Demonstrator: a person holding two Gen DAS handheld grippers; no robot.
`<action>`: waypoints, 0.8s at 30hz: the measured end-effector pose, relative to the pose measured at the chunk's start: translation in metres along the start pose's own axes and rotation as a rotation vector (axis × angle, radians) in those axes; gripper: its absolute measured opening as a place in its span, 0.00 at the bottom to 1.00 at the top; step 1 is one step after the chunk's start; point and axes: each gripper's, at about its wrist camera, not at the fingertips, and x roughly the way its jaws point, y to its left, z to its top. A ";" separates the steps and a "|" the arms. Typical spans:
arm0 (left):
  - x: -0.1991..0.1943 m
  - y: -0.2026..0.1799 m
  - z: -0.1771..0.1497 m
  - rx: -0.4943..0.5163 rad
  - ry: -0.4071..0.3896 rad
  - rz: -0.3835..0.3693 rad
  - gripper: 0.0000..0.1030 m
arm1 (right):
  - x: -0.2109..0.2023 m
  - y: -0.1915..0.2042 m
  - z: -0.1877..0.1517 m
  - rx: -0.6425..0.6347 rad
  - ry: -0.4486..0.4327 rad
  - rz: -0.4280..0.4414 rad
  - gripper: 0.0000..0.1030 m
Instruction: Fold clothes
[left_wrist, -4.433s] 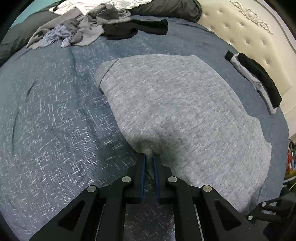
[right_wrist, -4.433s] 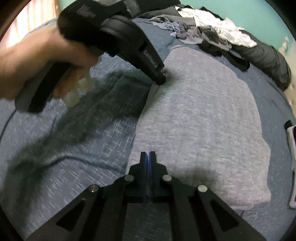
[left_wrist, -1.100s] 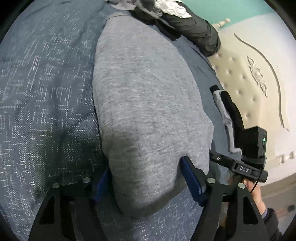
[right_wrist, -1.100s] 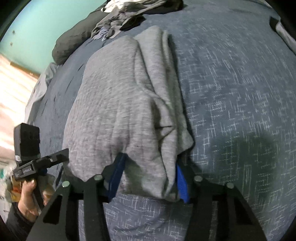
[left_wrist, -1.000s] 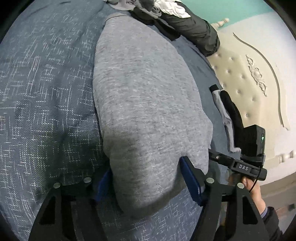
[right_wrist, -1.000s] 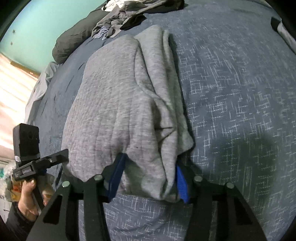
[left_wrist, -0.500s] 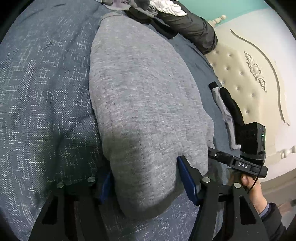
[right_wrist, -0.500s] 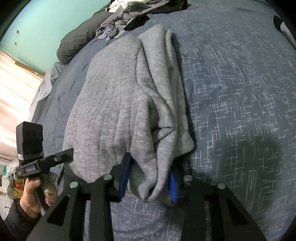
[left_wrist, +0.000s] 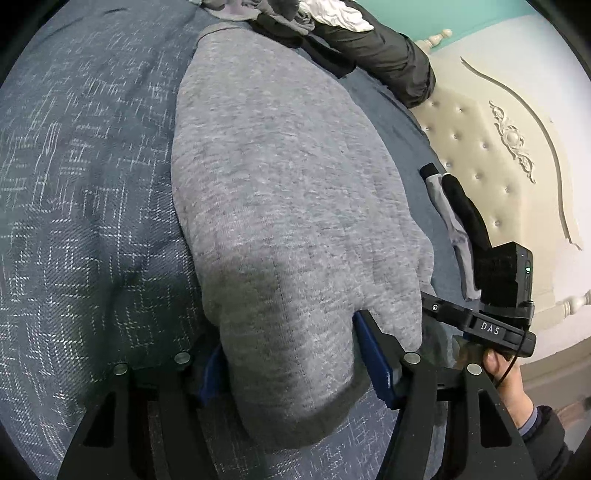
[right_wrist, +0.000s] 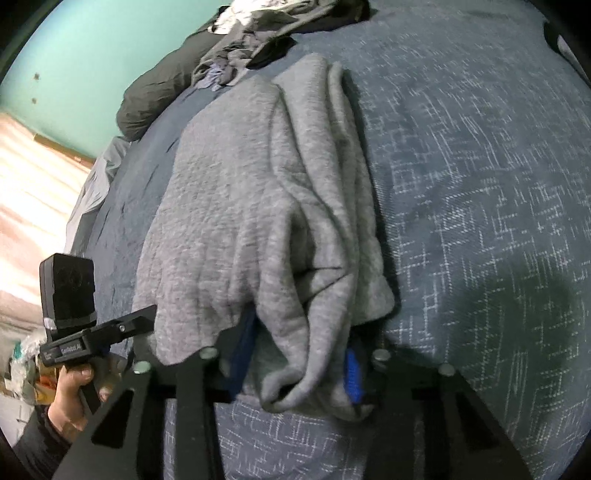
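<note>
1. We have the heather-grey knit sweatshirt (left_wrist: 288, 206) lying lengthwise on the blue patterned bedspread (left_wrist: 85, 206), already narrowed into a long strip.
2. Our left tongs (left_wrist: 295, 362) are spread wide, blue pads on either side of the near hem, with nothing pinched.
3. Our right tongs (right_wrist: 295, 365) straddle the bunched end too. The cloth fills the gap, so we cannot tell whether they pinch it.
4. Risk, as we judge it: on the right side the layers are rumpled and loose, so a lift could catch only the top ply and let the strip splay open.
5. Both tongs work the same end, so they could bump.
6. Around us: a heap of unfolded clothes (right_wrist: 258, 33) beyond the far end, a dark pillow (left_wrist: 376, 59), folded black-and-grey garments (left_wrist: 458, 218) near the cream tufted headboard (left_wrist: 491, 147). The heap crowds where a forward fold would land.
</note>
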 end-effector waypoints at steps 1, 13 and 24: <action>-0.001 -0.002 0.000 0.011 -0.003 0.007 0.62 | -0.001 0.004 0.001 -0.015 -0.001 -0.007 0.31; -0.045 -0.058 0.019 0.150 -0.101 0.066 0.51 | -0.048 0.040 0.016 -0.109 -0.118 0.004 0.22; -0.092 -0.137 0.046 0.252 -0.184 0.054 0.50 | -0.142 0.053 0.034 -0.178 -0.240 0.018 0.22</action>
